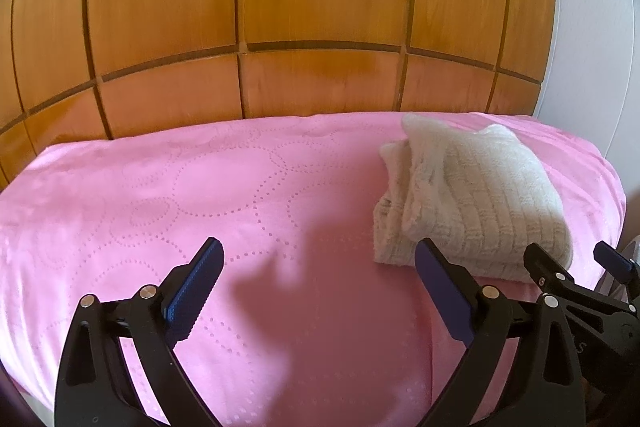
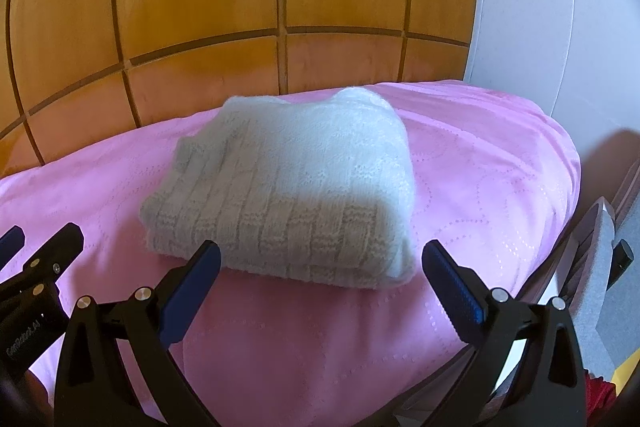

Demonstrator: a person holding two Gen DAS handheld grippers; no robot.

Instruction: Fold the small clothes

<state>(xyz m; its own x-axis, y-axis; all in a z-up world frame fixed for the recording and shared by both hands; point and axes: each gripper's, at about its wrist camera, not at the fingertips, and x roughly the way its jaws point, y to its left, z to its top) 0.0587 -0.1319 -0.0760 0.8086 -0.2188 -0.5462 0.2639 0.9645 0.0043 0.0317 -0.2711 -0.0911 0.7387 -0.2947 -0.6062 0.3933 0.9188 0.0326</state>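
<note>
A wall of orange-brown wooden panels [image 1: 280, 7] rises behind a pink quilted bedspread [image 1: 180, 187]. In the left wrist view, the left gripper [image 1: 318, 263] hovers over bare pink cloth, fingers spread wide and holding nothing; the white knitted garment [image 1: 472, 195] lies well to its right near the bed's far corner, already folded into a thick bundle, with the right gripper [image 1: 572, 259] beside its near edge.

In the right wrist view, the right gripper [image 2: 320, 259] is just short of the bundle [image 2: 288, 195], fingers wide apart and empty. The fold looks finished, so this seems the release stage; next would come tidying a loose edge or fetching another piece, which needs a fresh grasp
</note>
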